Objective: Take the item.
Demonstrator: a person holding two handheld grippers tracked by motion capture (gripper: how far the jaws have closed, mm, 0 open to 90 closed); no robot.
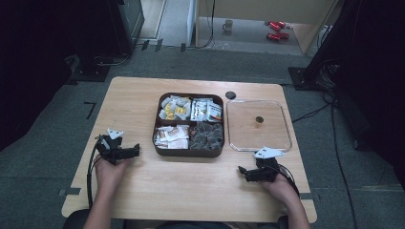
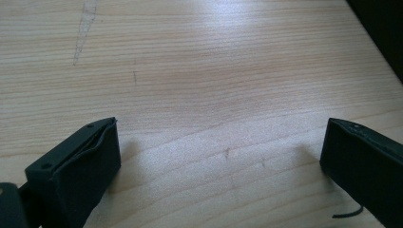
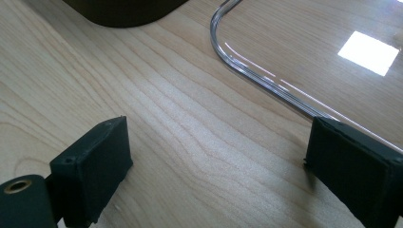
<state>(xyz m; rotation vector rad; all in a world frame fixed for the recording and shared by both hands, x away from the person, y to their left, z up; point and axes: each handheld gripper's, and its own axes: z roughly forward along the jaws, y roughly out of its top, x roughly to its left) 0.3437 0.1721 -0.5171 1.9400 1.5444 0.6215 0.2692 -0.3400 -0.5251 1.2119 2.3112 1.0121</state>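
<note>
A brown four-compartment tray [image 1: 189, 152] sits mid-table, filled with several small packets: yellow-white ones [image 1: 175, 108], white ones [image 1: 206, 110], orange-white ones [image 1: 172, 136] and dark ones [image 1: 206, 135]. To its right lies a clear square lid [image 1: 282, 125] with a small brown knob [image 1: 259, 121]. My left gripper [image 1: 135, 151] rests on the table left of the tray, open and empty; its jaws stand wide apart over bare wood [image 2: 218, 142]. My right gripper [image 1: 242, 171] sits below the lid, open and empty, close to the lid's rim [image 3: 247, 71].
The wooden table [image 1: 191, 191] stands on grey carpet. A small black disc [image 1: 230, 95] lies behind the tray. Dark stands and cables flank the table. A mug [image 1: 228, 25] and red objects [image 1: 275, 29] lie on the floor far behind.
</note>
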